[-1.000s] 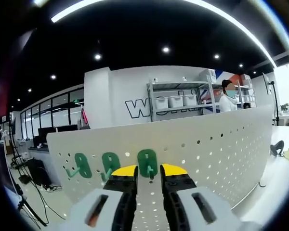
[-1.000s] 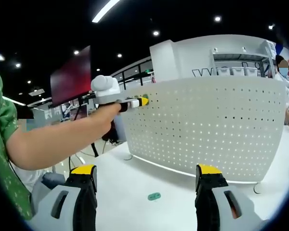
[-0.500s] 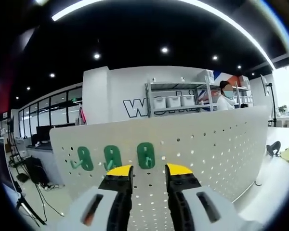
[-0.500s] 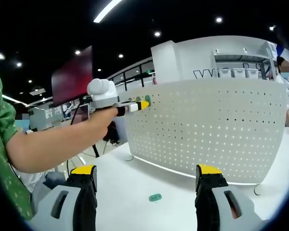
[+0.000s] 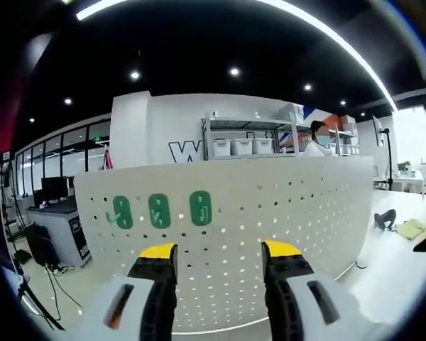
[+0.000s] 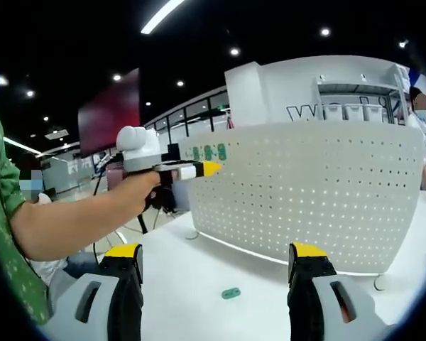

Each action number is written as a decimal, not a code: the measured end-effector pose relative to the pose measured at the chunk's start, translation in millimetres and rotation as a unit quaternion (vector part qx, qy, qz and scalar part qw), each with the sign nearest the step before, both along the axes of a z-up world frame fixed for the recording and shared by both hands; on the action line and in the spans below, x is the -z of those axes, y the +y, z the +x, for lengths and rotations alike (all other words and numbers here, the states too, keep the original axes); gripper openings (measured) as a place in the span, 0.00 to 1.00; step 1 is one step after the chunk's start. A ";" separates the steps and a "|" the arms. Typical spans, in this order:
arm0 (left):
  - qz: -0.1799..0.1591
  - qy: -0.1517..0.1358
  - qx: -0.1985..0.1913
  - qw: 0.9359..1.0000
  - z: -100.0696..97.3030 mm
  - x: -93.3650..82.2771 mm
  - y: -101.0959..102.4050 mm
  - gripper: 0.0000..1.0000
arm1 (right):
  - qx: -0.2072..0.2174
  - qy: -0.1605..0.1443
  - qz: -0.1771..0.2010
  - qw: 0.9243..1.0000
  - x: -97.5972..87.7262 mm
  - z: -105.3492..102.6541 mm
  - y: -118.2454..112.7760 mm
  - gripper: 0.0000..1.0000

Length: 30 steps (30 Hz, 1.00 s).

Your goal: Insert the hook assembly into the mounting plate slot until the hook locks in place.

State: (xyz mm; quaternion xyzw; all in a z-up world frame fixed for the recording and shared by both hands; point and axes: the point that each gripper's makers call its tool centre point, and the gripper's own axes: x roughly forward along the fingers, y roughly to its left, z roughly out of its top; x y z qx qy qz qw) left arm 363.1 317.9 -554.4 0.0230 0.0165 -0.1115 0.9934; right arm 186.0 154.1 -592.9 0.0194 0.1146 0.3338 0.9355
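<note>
A white curved pegboard (image 5: 284,213) stands upright on the white table (image 6: 199,277). Three green hooks (image 5: 159,210) hang in a row near its top left edge; the rightmost hook (image 5: 200,208) sits just above my left gripper (image 5: 220,250), which is open and holds nothing. In the right gripper view a person's hand holds the left gripper (image 6: 210,168) a short way back from the same hooks (image 6: 209,152) on the pegboard (image 6: 319,192). One more green hook (image 6: 231,292) lies flat on the table, between the wide-open jaws of my right gripper (image 6: 216,250).
A metal shelf (image 5: 248,145) with white bins stands behind the board, and a person (image 5: 316,142) is beside it. A black object (image 5: 385,217) and a yellowish item (image 5: 412,227) lie on the table at the right. A person's forearm (image 6: 71,220) crosses the left side.
My left gripper has opened its jaws and drawn back from the rightmost green hook, which stays on the board. The right gripper has held still.
</note>
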 end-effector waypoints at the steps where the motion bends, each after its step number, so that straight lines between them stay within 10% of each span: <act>1: 0.000 0.001 0.004 1.000 -2.1 0.7 -1.1 0.51 | -0.001 0.000 0.000 1.000 -0.5 -0.3 0.6 0.86; 30: 0.010 0.039 0.078 0.996 -89.1 42.9 -10.7 0.57 | -0.005 -0.005 -0.004 1.000 -4.1 -13.6 6.4 0.86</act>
